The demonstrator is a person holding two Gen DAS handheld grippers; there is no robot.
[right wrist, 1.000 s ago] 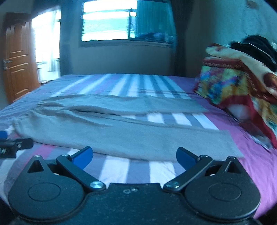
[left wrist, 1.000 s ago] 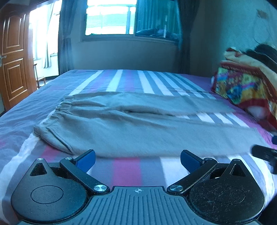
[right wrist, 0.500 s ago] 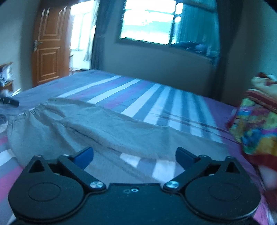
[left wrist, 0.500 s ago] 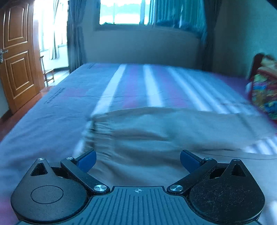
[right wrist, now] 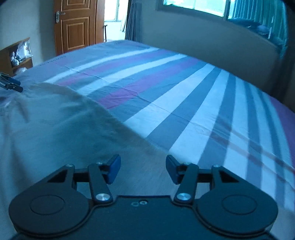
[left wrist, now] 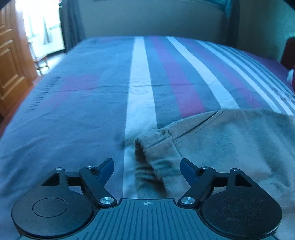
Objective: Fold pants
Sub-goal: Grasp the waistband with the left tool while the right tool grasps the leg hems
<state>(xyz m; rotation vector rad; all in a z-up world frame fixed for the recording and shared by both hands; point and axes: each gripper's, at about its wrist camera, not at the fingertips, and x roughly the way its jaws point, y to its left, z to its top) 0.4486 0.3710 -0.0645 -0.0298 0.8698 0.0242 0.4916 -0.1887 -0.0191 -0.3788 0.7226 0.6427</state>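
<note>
Grey-beige pants [left wrist: 230, 140] lie flat on a striped bed. In the left wrist view their elastic waistband corner [left wrist: 156, 147] runs between the open jaws of my left gripper [left wrist: 146, 169], which is low over it and not closed on it. In the right wrist view my right gripper [right wrist: 142, 169] is open and low over the far edge of the pants [right wrist: 60, 129], the cloth lying under and between its blue pads. The left gripper's tip [right wrist: 10, 84] shows at the far left of that view.
The bed sheet [left wrist: 140, 88] has blue, white and purple stripes and stretches away to the wall. A wooden door [right wrist: 77, 25] and a wooden shelf [right wrist: 17, 55] stand beyond the bed's left side. A window [right wrist: 226, 9] is behind.
Both grippers have moved forward and down across the pants, from the near side to the far edge. The left one now sits at the waistband corner, the right one over the far edge of the cloth.
</note>
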